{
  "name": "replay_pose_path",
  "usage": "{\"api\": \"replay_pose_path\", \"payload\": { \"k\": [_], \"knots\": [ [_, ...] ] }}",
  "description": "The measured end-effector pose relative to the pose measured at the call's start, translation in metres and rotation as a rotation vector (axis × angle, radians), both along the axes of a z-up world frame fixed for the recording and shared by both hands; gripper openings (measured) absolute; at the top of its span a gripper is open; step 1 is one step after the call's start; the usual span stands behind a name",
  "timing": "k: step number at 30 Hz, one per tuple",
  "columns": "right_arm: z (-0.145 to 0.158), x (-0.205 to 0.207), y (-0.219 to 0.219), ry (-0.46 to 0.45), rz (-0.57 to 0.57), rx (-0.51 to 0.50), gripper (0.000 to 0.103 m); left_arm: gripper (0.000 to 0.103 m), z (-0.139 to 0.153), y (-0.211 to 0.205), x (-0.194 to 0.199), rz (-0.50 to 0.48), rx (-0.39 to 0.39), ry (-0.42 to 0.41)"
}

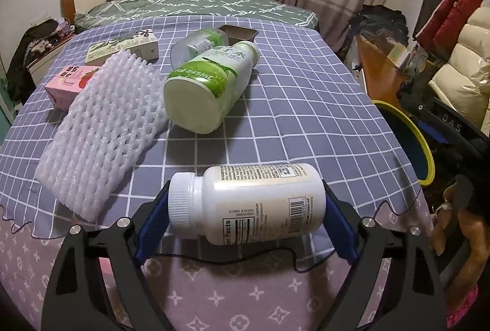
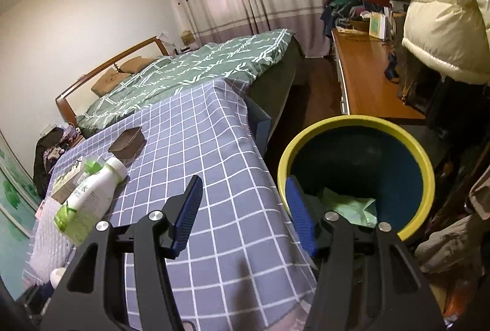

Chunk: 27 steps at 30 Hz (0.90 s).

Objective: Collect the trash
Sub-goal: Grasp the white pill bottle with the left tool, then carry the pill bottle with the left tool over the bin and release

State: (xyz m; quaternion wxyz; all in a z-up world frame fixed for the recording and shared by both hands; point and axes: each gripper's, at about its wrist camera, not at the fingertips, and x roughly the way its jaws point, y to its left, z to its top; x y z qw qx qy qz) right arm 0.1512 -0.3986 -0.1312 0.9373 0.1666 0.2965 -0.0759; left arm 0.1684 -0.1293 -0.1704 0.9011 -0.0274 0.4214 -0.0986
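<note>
Gripped end to end by the left gripper (image 1: pixel 246 193): a white plastic pill bottle (image 1: pixel 260 202), with one blue pad against the ribbed screw cap on the left and the other against the flat base on the right. Lay on its side at the near edge of the grey checked tablecloth (image 1: pixel 275 122), its printed label with barcode and facts panel facing up, nearer than the green-labelled drink bottle (image 1: pixel 208 86) and right of the white foam net (image 1: pixel 101 122). Hung open and empty: the right gripper (image 2: pixel 243 182), between the table's right edge and the yellow-rimmed bin (image 2: pixel 422 159).
</note>
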Motion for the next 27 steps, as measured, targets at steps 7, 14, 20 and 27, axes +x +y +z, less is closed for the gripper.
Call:
{"api": "replay_pose_path", "payload": {
  "k": [7,14,20,27],
  "knots": [
    [0.003,-0.035,-0.022,0.003,-0.033,-0.021,0.054,0.087,0.012,-0.014,0.001,-0.076,-0.006,-0.025],
    [0.005,-0.079,-0.056,-0.007,-0.114,-0.062,0.054,0.087,0.037,-0.057,0.012,-0.208,-0.026,-0.063],
    [-0.004,-0.104,-0.078,0.006,-0.171,-0.070,0.058,0.087,0.062,-0.123,0.028,-0.349,-0.030,-0.116],
    [-0.025,-0.127,-0.106,0.052,-0.239,-0.038,0.058,0.087,0.067,-0.218,0.058,-0.492,-0.028,-0.090]
  ]
}}
